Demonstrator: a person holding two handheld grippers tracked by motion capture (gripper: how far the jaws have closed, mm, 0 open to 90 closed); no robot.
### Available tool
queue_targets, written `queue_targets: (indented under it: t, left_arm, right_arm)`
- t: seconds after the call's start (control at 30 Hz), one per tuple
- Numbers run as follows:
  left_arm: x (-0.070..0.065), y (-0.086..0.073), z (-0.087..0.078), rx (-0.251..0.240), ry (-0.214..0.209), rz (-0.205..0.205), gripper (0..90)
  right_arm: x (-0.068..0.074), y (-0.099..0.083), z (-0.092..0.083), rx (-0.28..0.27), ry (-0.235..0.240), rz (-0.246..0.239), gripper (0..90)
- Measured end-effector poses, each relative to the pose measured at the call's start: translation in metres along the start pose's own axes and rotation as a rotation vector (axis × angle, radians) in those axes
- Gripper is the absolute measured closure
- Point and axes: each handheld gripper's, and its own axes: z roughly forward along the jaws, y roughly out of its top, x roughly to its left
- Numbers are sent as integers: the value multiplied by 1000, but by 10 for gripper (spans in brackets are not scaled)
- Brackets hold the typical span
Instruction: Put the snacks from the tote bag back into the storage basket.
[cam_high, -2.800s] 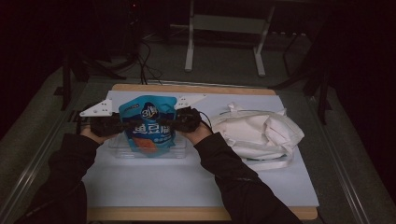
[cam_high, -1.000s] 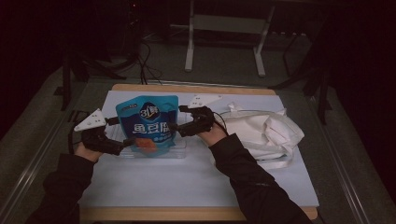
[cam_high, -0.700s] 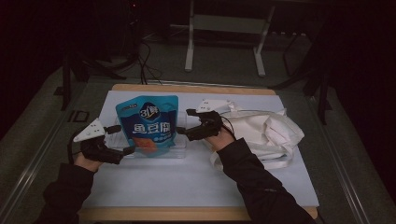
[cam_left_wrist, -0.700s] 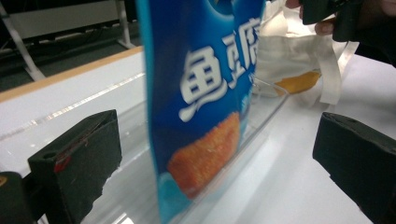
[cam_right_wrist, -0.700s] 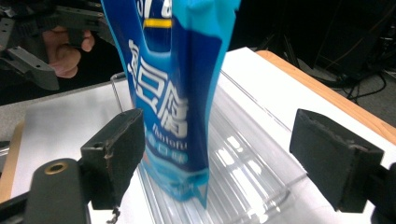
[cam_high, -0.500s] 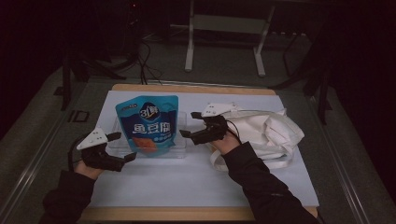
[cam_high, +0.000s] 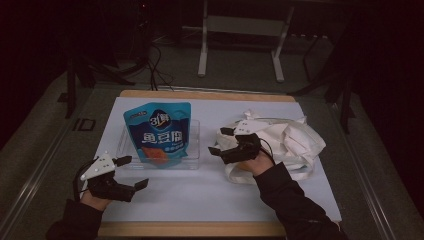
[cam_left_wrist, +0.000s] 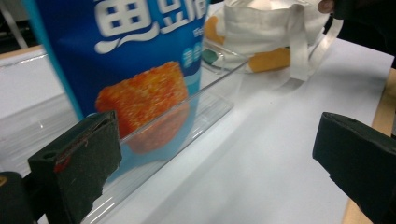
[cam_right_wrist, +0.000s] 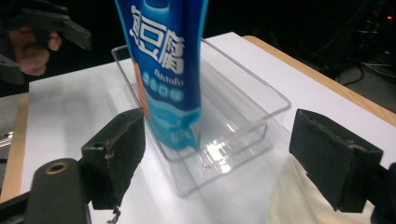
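Both pairs of jaws stand wide apart and hold nothing. In the lower left of the high view the left gripper (cam_high: 131, 172) hovers over the white sheet (cam_high: 200, 192), near the front left corner of the clear tray (cam_high: 192, 162) but not touching it. In the middle of that view the right gripper (cam_high: 220, 141) is just beside the tray's right wall, with the person's hand resting against the cloth bag (cam_high: 295, 145). The jaw pads are black, blocky and a little rough at the edges; one pad of the left gripper has a red smear.

A blue pouch (cam_high: 159, 131) stands upright inside the tray, left of centre in the high view. It is glossy plastic film with white characters and an orange square block printed on it. The tray is thin, transparent, rectangular, with ribbed floor and rounded rim. The cloth bag, right of centre, is cream fabric, crumpled, with flat straps. A wooden table edge (cam_high: 210, 94) frames the sheet.
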Motion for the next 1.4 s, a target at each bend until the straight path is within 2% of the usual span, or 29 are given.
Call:
queue_targets:
  t: [0.3, 0.5, 0.83, 1.03, 1.2, 1.4]
  left_arm:
    - [-26, 22, 15, -12, -97, 62, 15]
    - [-37, 33, 36, -1, -172, 90, 15]
    - [-50, 49, 71, -1, -261, 115, 15]
    - [-58, 58, 93, 0, -300, 131, 15]
    - [-65, 60, 107, 11, -322, 143, 15]
    - [-68, 56, 118, 15, -320, 142, 15]
  right_arm:
    - [-6, -12, -29, -34, -45, 22, 182]
    - [-11, -20, -46, -52, -77, 31, 183]
    - [-19, -36, -78, -76, -121, 61, 184]
    - [-21, -49, -94, -86, -150, 89, 183]
    - [-21, -57, -103, -71, -184, 80, 181]
    - [-19, -66, -114, -66, -225, 75, 175]
